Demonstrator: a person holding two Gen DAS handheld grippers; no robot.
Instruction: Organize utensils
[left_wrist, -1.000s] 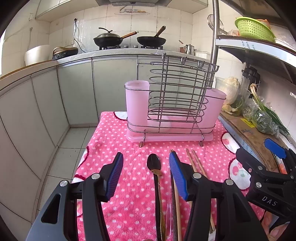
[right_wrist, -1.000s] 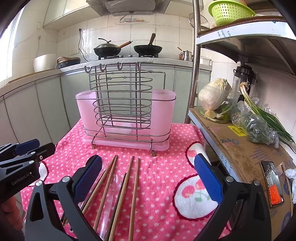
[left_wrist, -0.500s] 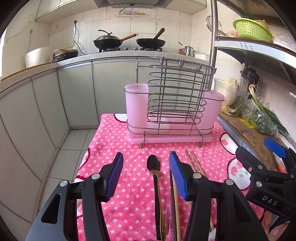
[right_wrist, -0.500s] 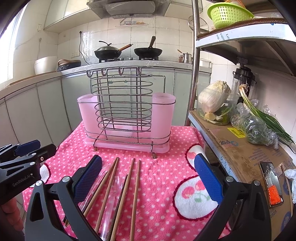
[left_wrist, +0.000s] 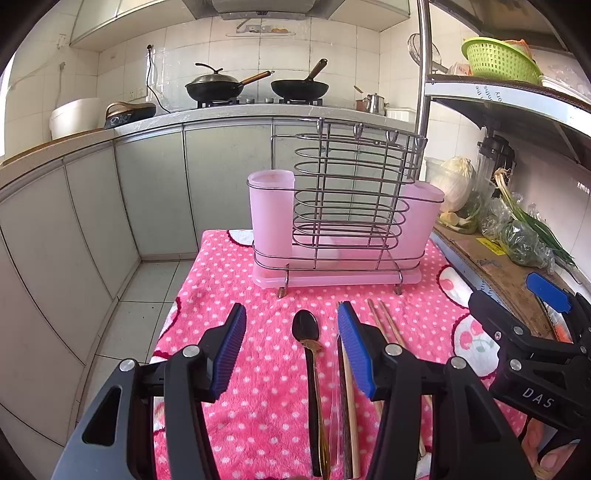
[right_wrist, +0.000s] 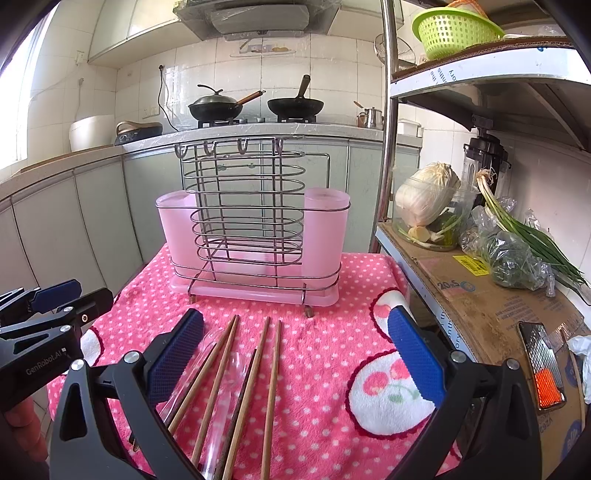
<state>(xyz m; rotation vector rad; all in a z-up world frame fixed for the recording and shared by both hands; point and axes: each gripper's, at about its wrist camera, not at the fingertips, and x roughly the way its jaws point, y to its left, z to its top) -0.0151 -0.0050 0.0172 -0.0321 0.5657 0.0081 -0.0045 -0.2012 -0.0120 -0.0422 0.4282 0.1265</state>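
Observation:
A wire utensil rack with pink plastic cups (left_wrist: 343, 229) stands at the far end of a pink polka-dot cloth (left_wrist: 258, 387); it also shows in the right wrist view (right_wrist: 255, 236). A dark spoon (left_wrist: 310, 354) lies on the cloth between the fingers of my left gripper (left_wrist: 291, 350), which is open and empty above it. Several wooden chopsticks (right_wrist: 240, 387) lie beside the spoon, some in a clear sleeve. My right gripper (right_wrist: 295, 358) is open and empty above them.
A metal shelf on the right holds a cardboard sheet (right_wrist: 480, 306), cabbage (right_wrist: 424, 195), bagged greens (right_wrist: 517, 254) and a green basket (right_wrist: 454, 29). Grey kitchen cabinets and a stove with two pans (left_wrist: 255, 86) stand behind. The floor drops off left of the table.
Both grippers have drawn back and risen slightly, so the rack looks a little farther and lower. Nothing was grasped or moved on the cloth.

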